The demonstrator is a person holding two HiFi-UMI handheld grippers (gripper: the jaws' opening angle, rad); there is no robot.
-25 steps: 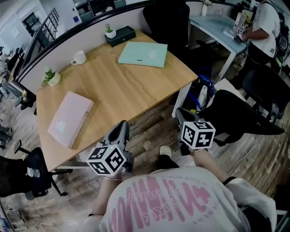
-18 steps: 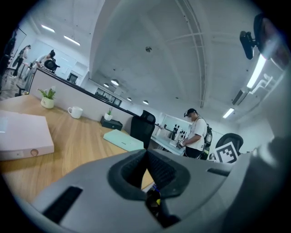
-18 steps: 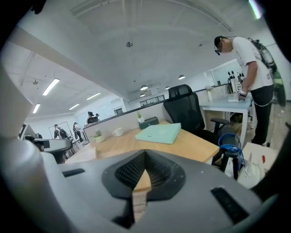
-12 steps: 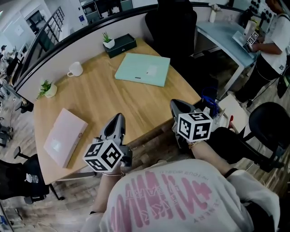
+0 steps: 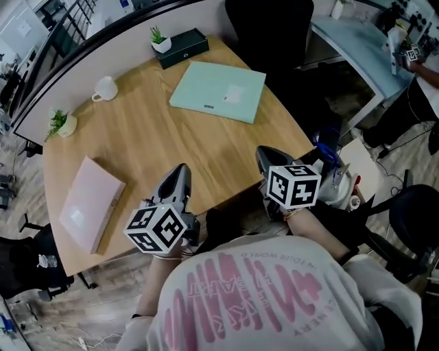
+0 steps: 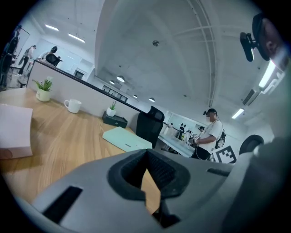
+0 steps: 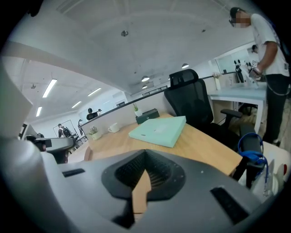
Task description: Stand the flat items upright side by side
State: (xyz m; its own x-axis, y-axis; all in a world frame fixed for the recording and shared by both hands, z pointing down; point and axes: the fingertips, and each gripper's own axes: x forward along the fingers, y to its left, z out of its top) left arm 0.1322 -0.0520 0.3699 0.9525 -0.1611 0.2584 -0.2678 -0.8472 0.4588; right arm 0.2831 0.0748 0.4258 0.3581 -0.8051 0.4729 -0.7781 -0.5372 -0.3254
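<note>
A mint-green flat folder [image 5: 219, 91] lies on the wooden desk [image 5: 158, 144] at the far right; it also shows as the green folder [image 7: 159, 130] and the green folder [image 6: 126, 139] in the gripper views. A pink flat folder [image 5: 90, 203] lies near the desk's left front edge, seen as the pink folder [image 6: 14, 136] at the left. My left gripper [image 5: 180, 175] hovers over the desk's near edge, shut and empty. My right gripper [image 5: 266, 159] is at the desk's near right corner, shut with nothing in it.
A white mug [image 5: 105, 88], a small potted plant [image 5: 60, 124], and a black box [image 5: 182, 49] with a second plant [image 5: 159, 39] line the back of the desk. A black office chair [image 5: 269, 20] stands behind it. A person [image 7: 266, 50] stands at a light-blue desk [image 5: 357, 48] on the right.
The view has come closer to the desk. Both grippers have moved forward from over the floor to the desk's near edge, still shut.
</note>
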